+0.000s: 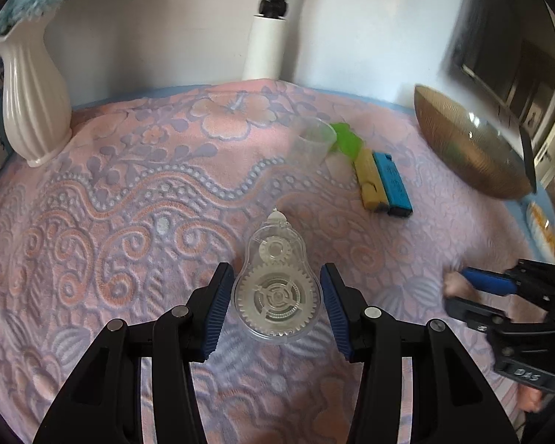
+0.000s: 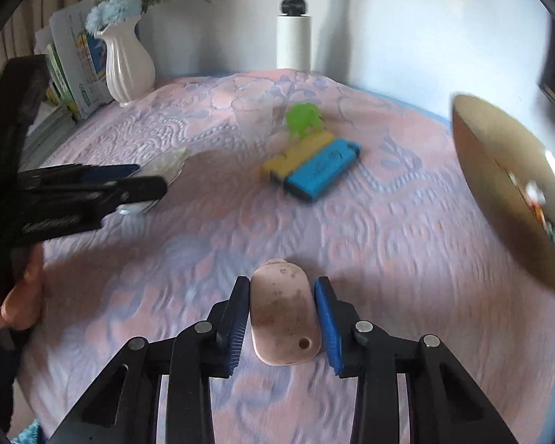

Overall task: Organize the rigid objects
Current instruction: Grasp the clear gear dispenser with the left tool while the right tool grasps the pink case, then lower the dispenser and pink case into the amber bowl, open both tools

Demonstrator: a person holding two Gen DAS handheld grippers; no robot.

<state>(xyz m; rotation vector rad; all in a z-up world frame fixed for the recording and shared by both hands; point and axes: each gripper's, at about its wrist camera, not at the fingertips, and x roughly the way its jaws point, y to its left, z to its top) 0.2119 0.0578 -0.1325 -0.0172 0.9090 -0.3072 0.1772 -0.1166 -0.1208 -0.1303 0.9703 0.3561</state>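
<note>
My left gripper (image 1: 275, 270) is shut on a clear correction-tape dispenser (image 1: 277, 296) with white gears inside, just above the pink patterned cloth (image 1: 129, 203). The right wrist view shows that gripper (image 2: 151, 177) at the left, the clear dispenser (image 2: 170, 164) sticking out of it. My right gripper (image 2: 282, 281) is shut on a flat pink oval case (image 2: 283, 314) with a small hole at its near end. In the left wrist view the right gripper (image 1: 457, 286) is low at the right, a pink end (image 1: 453, 283) showing between its fingers.
A clear cup (image 1: 314, 138), a green toy (image 1: 346, 138), a yellow lighter (image 1: 368, 177) and a blue lighter (image 1: 392, 185) lie together toward the back. A gold bowl (image 1: 470, 148) stands at the right, a white vase (image 1: 33, 100) at the back left, a white pole (image 1: 268, 37) behind.
</note>
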